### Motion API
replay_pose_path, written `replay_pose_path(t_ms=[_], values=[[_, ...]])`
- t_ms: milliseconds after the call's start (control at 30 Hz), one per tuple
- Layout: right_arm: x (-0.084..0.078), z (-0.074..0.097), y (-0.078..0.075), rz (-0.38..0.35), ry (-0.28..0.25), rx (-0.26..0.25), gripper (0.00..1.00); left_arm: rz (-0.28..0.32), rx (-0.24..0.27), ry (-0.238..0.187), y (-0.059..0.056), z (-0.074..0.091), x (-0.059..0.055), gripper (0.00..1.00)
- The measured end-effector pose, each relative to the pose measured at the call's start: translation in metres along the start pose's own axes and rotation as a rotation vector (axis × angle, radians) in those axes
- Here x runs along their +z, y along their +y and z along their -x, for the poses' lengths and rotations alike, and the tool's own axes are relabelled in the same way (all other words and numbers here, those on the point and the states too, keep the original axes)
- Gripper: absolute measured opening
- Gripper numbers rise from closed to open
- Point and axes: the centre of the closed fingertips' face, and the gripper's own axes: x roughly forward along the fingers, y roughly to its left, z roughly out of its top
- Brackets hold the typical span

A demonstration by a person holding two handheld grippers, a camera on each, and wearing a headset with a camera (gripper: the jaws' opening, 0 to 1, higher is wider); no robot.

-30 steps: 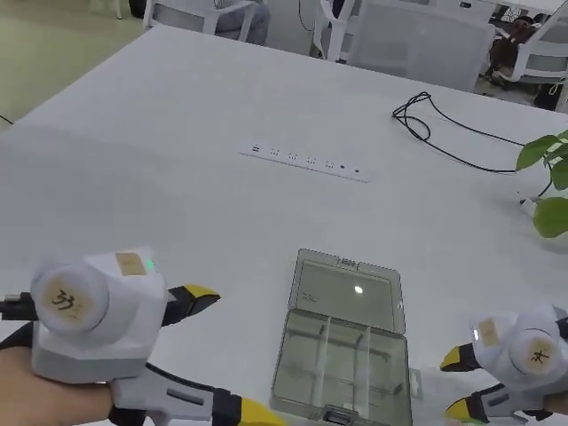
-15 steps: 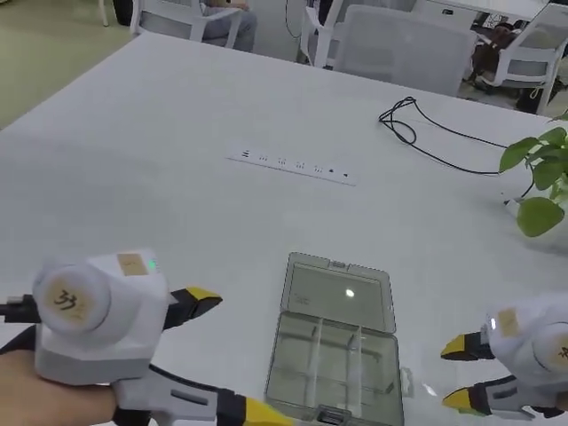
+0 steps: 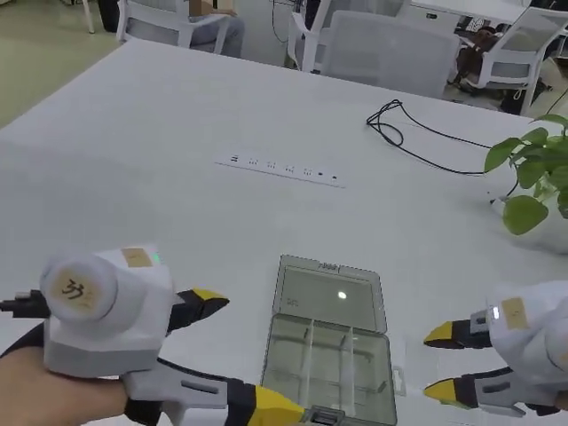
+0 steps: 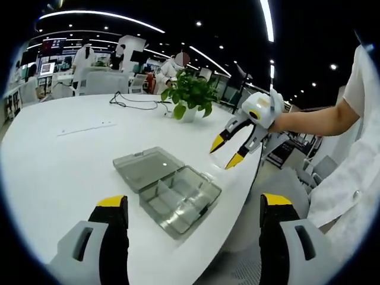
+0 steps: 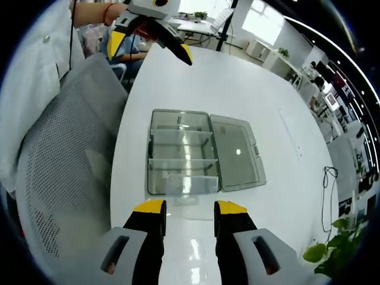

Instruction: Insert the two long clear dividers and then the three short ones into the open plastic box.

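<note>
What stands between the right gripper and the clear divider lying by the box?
Nothing visible. In the right gripper view the open right gripper faces the clear divider directly, with bare table between; the box lies just beyond.

**Open-plan office around a broad white table**

A large white table (image 3: 177, 133) carries a flat white power strip (image 3: 280, 169), a looped black cable (image 3: 399, 129) and a green potted plant (image 3: 532, 173) near its right edge. White chairs (image 3: 382, 49) stand along its far side on a pale green floor (image 3: 35, 62). In the left gripper view, long strip lights (image 4: 95, 13) cross a dark ceiling. In the right gripper view, a grey mesh chair (image 5: 65, 178) sits beside the table, with bright windows (image 5: 261, 24) beyond.
</note>
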Motion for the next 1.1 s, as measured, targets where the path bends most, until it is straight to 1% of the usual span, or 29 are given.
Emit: replay_pose_path(t_ms=[100,167,233,267,333,400,467,567,633,700,800,933,1100], values=[[0.010,0.003,0.002,0.007,-0.015,-0.009,0.33,0.030,-0.005,-0.011,-0.002,-0.002,0.004,0.89],[0.016,0.005,0.003,0.013,-0.025,-0.015,0.33,0.067,-0.016,-0.019,-0.005,-0.004,0.008,0.86],[0.024,0.007,0.004,0.023,-0.035,-0.020,0.33,0.151,-0.030,-0.009,-0.009,-0.007,0.008,0.82],[0.028,0.008,0.005,0.024,-0.043,-0.022,0.33,0.147,-0.042,-0.019,-0.010,-0.009,0.011,0.81],[0.034,0.010,0.006,0.027,-0.054,-0.024,0.33,0.157,-0.044,-0.019,-0.013,-0.012,0.013,0.76],[0.041,0.011,0.008,0.037,-0.062,-0.027,0.33,0.208,-0.058,0.001,-0.017,-0.015,0.011,0.74],[0.048,0.012,0.010,0.045,-0.070,-0.030,0.33,0.225,-0.069,-0.009,-0.019,-0.018,0.013,0.72],[0.059,0.015,0.013,0.054,-0.087,-0.033,0.33,0.265,-0.098,-0.001,-0.027,-0.021,0.015,0.63],[0.065,0.016,0.015,0.059,-0.096,-0.032,0.33,0.286,-0.110,-0.010,-0.030,-0.023,0.018,0.59],[0.071,0.018,0.018,0.066,-0.105,-0.031,0.33,0.325,-0.126,-0.020,-0.033,-0.026,0.021,0.54],[0.080,0.020,0.021,0.070,-0.118,-0.030,0.33,0.345,-0.139,-0.017,-0.037,-0.031,0.023,0.46],[0.092,0.022,0.027,0.076,-0.138,-0.027,0.33,0.376,-0.162,-0.008,-0.044,-0.038,0.023,0.39],[0.101,0.023,0.031,0.103,-0.139,-0.030,0.33,0.407,-0.192,0.018,-0.053,-0.046,0.017,0.31]])
